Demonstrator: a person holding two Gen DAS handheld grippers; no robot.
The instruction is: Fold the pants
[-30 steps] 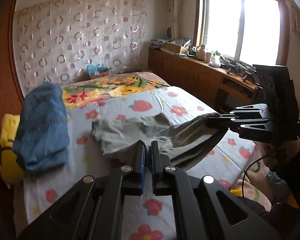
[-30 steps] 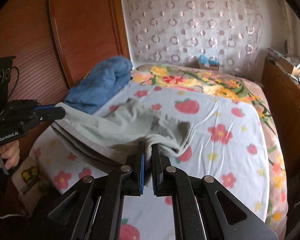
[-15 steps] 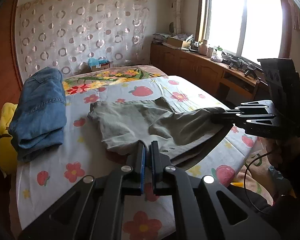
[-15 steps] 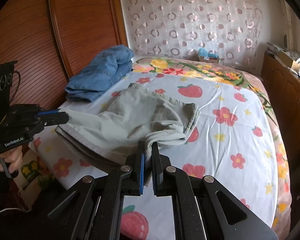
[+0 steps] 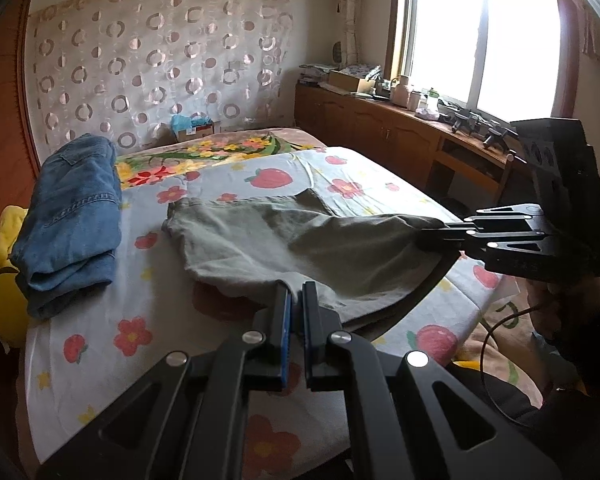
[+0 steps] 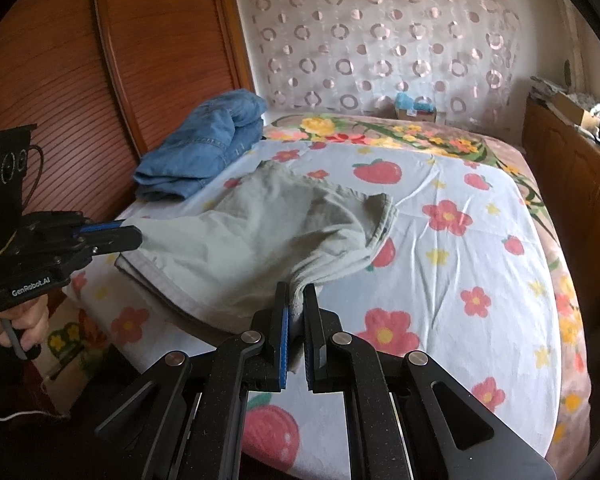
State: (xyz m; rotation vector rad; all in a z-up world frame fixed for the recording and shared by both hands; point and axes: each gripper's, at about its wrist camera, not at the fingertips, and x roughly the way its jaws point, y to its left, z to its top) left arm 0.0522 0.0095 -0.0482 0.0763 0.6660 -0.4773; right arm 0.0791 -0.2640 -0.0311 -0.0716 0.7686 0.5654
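Both my claws are clenched on the gray-green pants [image 5: 300, 240]: left gripper [image 5: 296, 300] pinches one end of the near fold, right gripper [image 6: 296, 300] pinches the other end. Fabric's stretched between them, lifted a bit at the near edge of the bed [image 6: 440, 280]; far part lies flat mid-bed. Folded jeans [image 5: 72, 216] sit well apart by the bed's left edge, near the wood headboard.
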